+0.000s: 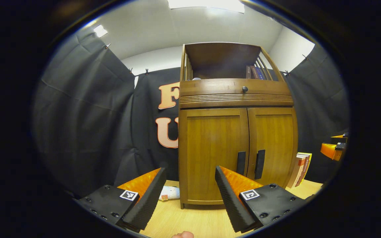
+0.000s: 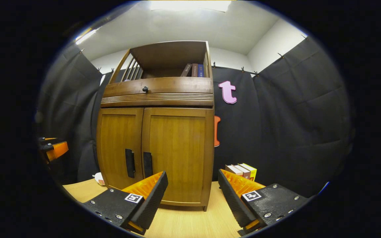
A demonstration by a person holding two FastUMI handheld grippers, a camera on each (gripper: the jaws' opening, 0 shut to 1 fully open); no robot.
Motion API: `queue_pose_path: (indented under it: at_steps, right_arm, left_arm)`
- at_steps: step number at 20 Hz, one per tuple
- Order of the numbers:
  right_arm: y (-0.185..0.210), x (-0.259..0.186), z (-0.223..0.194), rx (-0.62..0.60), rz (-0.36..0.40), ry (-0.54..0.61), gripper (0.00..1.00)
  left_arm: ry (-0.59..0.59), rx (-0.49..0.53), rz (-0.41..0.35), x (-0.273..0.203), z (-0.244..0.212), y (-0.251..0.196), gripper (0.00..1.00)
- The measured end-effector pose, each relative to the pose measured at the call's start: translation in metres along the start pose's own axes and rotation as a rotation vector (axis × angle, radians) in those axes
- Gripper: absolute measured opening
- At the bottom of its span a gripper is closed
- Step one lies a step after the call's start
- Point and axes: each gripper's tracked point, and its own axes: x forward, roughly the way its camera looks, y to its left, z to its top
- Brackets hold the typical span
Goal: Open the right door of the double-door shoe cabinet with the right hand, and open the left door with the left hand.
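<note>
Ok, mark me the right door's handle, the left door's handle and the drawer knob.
right door's handle [image 2: 148, 164]: right gripper view, middle of the black bar.
left door's handle [image 1: 240, 162]: left gripper view, middle of the black bar.
drawer knob [image 2: 145, 88]: right gripper view, its round face.

The white bundle [image 1: 170, 192] on the table [image 1: 190, 221] is half hidden behind the cabinet [image 1: 236, 132], and a fingertip [image 1: 183, 235] is cut off at the left gripper view's bottom edge.
</note>
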Motion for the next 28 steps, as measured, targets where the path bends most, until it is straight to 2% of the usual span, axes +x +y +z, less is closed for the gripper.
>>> queue_pose_path:
  at_steps: [1, 2, 4, 7, 8, 11, 12, 13, 14, 15, 16, 18, 20, 21, 22, 23, 26, 28]
  right_arm:
    - [0.006, 0.006, 0.005, 0.004, 0.017, -0.009, 0.98]
    - [0.011, 0.013, 0.008, 0.001, 0.034, -0.019, 0.93]
    - [0.024, 0.028, 0.014, -0.022, 0.063, -0.035, 0.98]
    - [0.049, 0.057, 0.011, -0.04, 0.127, -0.032, 0.93]
    - [0.058, 0.065, 0.01, -0.039, 0.15, -0.028, 0.97]
    - [0.086, 0.095, -0.003, -0.045, 0.212, -0.009, 0.97]
    - [0.092, 0.107, -0.008, -0.048, 0.222, -0.002, 0.97]
    - [0.098, 0.118, -0.015, -0.048, 0.226, 0.011, 0.93]
    - [0.108, 0.13, -0.023, -0.044, 0.231, 0.028, 0.98]
    - [0.114, 0.141, -0.032, -0.037, 0.235, 0.048, 0.94]
    - [0.12, 0.153, -0.04, -0.028, 0.237, 0.069, 0.98]
    - [0.131, 0.172, -0.056, 0.004, 0.243, 0.105, 0.98]
    - [0.141, 0.188, -0.067, 0.024, 0.245, 0.121, 0.89]
    - [0.145, 0.196, -0.071, 0.02, 0.242, 0.126, 0.94]
    - [0.147, 0.201, -0.075, 0.011, 0.237, 0.133, 0.89]
    - [0.147, 0.206, -0.08, 0.005, 0.231, 0.142, 0.94]
    - [0.148, 0.22, -0.093, 0.026, 0.2, 0.159, 0.93]
    - [0.149, 0.226, -0.099, 0.059, 0.178, 0.174, 0.96]
  left_arm:
    - [0.0, -0.002, 0.004, -0.002, 0.0, 0.001, 0.94]
    - [0.0, -0.002, 0.008, -0.004, 0.0, 0.002, 0.94]
    - [-0.001, 0.004, 0.021, -0.008, -0.001, 0.007, 0.94]
    - [0.004, 0.012, 0.041, -0.014, -0.002, 0.016, 0.94]
    - [0.008, 0.012, 0.047, -0.016, -0.004, 0.018, 0.95]
    - [0.015, 0.011, 0.061, -0.021, -0.005, 0.027, 0.99]
    - [0.016, 0.01, 0.066, -0.021, -0.006, 0.029, 0.96]
    - [0.015, 0.008, 0.069, -0.022, -0.004, 0.03, 0.96]
    - [0.014, 0.009, 0.071, -0.022, -0.004, 0.031, 0.94]
    - [0.016, 0.012, 0.073, -0.022, -0.004, 0.032, 0.94]
    - [0.018, 0.016, 0.075, -0.023, -0.005, 0.032, 0.94]
    - [0.015, 0.024, 0.083, -0.023, -0.005, 0.034, 0.94]
    - [0.021, 0.021, 0.092, -0.021, -0.008, 0.037, 0.94]
    - [0.027, 0.013, 0.091, -0.018, -0.01, 0.037, 0.94]
    - [0.031, 0.007, 0.091, -0.016, -0.011, 0.037, 0.95]
    - [0.035, 0.003, 0.087, -0.013, -0.012, 0.037, 0.96]
    - [0.032, 0.01, 0.084, -0.006, -0.013, 0.037, 0.94]
    - [0.026, 0.015, 0.086, -0.002, -0.012, 0.038, 0.94]
